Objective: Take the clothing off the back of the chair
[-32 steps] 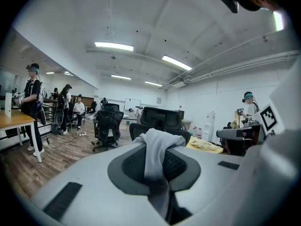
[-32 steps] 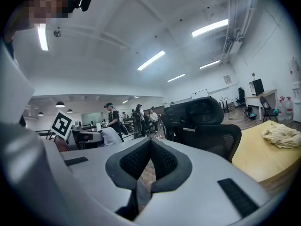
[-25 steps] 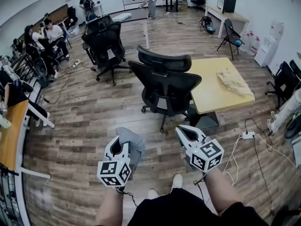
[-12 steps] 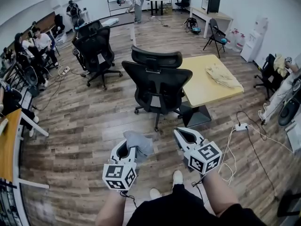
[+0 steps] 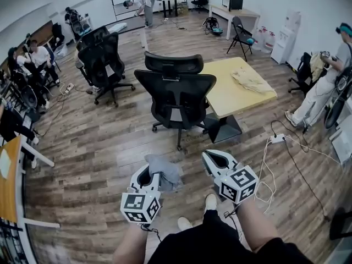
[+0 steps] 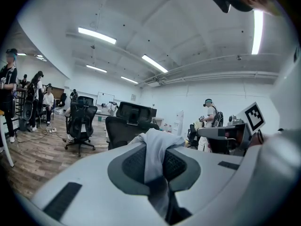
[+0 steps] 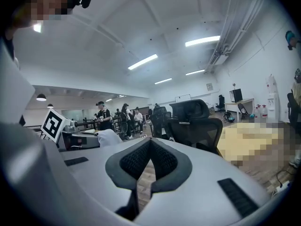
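A: Where is the cloth (image 5: 165,171)?
B: Off the chair (image 5: 176,92) and well apart from it. It is a grey bunch in the left gripper (image 5: 155,173), at 6 o'clock from the chair in the head view, above the wood floor (image 5: 99,147).
A: Is it really gripped?
B: Yes. In the left gripper view both jaws press onto it. A fold runs down between the dark pads (image 6: 134,164), and the rest spills over the tips toward 12 o'clock.
A: And the right gripper (image 5: 213,159)?
B: Its jaws meet at the tips with nothing between them. The right gripper view shows only floor through the small gap lower down. It sits at 3 o'clock of the left gripper, just beside it, and both point toward the chair.
A: What stands around the chair?
B: A yellow table (image 5: 228,100) is at its 3 o'clock, touching or just beside it; I can't tell which. A beige fabric (image 5: 250,81) lies on the table's far part. A second chair (image 5: 104,62) stands at 10 o'clock, well apart.
A: Anyone else?
B: A person (image 5: 322,87) stands at 3 o'clock, beyond the table near the right edge. Seated people (image 5: 33,54) are at 10 o'clock by the left edge. A power strip (image 5: 276,138) with white cables lies on the floor at 2 o'clock from the right gripper.
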Available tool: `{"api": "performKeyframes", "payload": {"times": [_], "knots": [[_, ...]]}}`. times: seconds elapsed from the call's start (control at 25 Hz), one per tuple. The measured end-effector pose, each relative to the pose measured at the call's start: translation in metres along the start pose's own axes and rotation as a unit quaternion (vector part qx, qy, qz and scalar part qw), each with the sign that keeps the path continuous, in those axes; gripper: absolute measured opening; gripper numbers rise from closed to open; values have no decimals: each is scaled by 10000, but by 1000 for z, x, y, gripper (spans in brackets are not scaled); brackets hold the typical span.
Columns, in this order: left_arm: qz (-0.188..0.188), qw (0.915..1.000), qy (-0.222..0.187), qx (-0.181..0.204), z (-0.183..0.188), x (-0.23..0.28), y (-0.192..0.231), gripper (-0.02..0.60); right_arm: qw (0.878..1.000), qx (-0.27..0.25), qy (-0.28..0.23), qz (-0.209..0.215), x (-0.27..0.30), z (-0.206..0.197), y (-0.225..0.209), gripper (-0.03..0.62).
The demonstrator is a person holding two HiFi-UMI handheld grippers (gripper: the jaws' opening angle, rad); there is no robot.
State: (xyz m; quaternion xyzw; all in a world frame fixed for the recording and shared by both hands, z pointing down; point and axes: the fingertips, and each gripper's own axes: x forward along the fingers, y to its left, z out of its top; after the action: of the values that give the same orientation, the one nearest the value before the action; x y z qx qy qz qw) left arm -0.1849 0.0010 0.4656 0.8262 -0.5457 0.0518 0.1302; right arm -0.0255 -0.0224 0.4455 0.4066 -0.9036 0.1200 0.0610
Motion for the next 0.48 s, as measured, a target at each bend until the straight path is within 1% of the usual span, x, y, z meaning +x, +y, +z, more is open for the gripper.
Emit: {"api": "performKeyframes", "payload": {"times": [0.2, 0.48], "knots": [[-61, 10000, -46, 58, -2, -3, -4, 60, 10000, -40, -37, -30, -2, -4, 3, 12], [-64, 9999, -77, 72, 4, -7, -10, 60, 10000, -83, -27, 5, -6, 1, 5, 12]]}}
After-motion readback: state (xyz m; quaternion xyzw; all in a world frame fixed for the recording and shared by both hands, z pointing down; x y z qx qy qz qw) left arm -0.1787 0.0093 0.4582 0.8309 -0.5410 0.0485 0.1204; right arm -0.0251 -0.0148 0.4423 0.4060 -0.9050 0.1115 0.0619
